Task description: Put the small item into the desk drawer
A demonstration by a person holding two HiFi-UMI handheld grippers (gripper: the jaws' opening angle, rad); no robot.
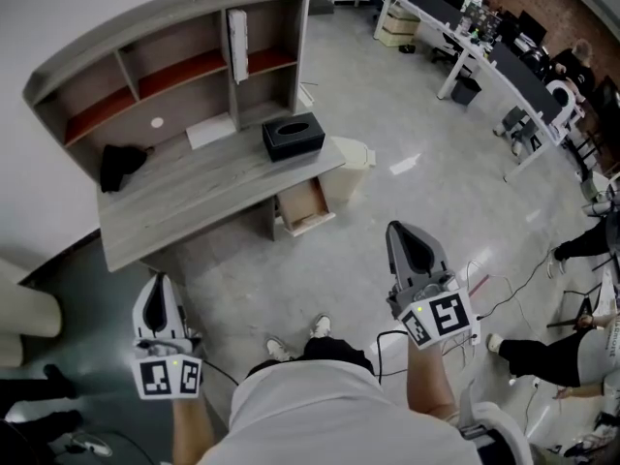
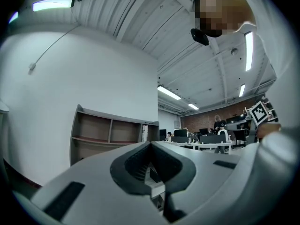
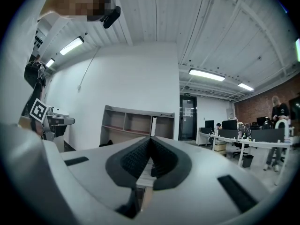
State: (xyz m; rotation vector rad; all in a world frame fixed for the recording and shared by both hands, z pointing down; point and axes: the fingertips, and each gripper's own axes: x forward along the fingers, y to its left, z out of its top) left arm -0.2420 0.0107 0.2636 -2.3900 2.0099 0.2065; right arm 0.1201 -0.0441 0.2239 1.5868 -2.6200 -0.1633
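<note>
The grey desk with its shelf unit stands ahead on the left. Under its right end a wooden drawer is pulled open. On the desktop lie a small white round item, a white sheet, a black tissue box and a black bundle. My left gripper and right gripper are both shut and empty. They are held close to the person's body, well short of the desk, and point toward the shelf unit.
A white bin stands beside the drawer. Long office tables with monitors run along the far right. Seated people's legs and floor cables are at the right. A beige rounded object sits at the left edge.
</note>
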